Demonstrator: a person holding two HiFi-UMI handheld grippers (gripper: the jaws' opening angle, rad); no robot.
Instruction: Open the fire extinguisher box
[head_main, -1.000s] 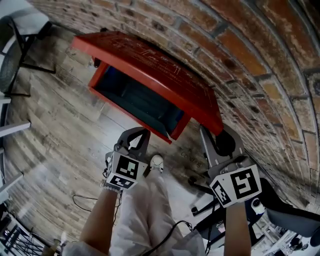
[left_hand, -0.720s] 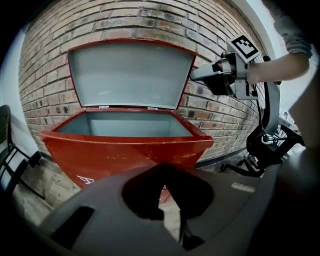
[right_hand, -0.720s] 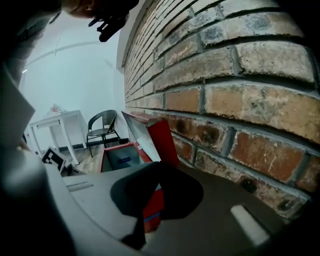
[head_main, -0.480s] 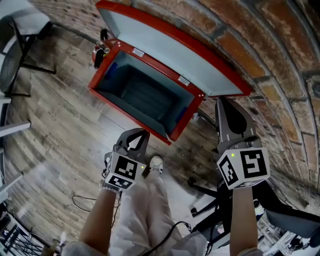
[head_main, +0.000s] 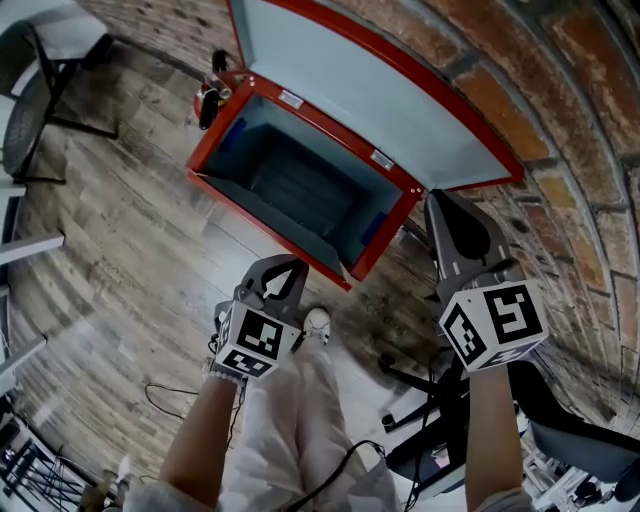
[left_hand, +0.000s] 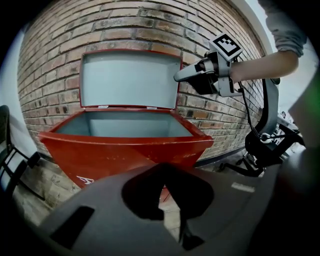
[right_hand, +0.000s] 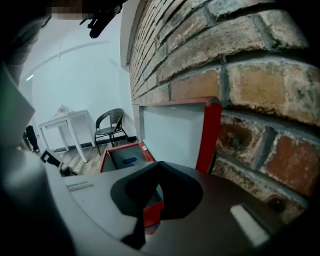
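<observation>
The red fire extinguisher box (head_main: 268, 214) stands on the wood floor against the brick wall. Its lid (head_main: 370, 92) is swung up and leans on the bricks, showing its pale inside. The box's grey interior shows a small blue item (right_hand: 129, 160). My right gripper (head_main: 441, 202) is shut with nothing in it, just right of the lid's edge (right_hand: 210, 132) and close to the wall. It also shows from the side as the right gripper (left_hand: 178, 77). My left gripper (head_main: 282, 263) is shut and empty, in front of the box's front wall (left_hand: 125, 150).
A black and red extinguisher (head_main: 210, 98) stands by the box's left end. A dark chair (head_main: 40, 110) is at the far left, a wheeled chair base (head_main: 430, 390) at the right. The person's legs and white shoe (head_main: 316, 322) are below, and a cable (head_main: 165, 400) lies on the floor.
The lid swung from half raised over the box to fully open against the wall. My right gripper moved up beside the lid's right edge. The left gripper stayed where it was.
</observation>
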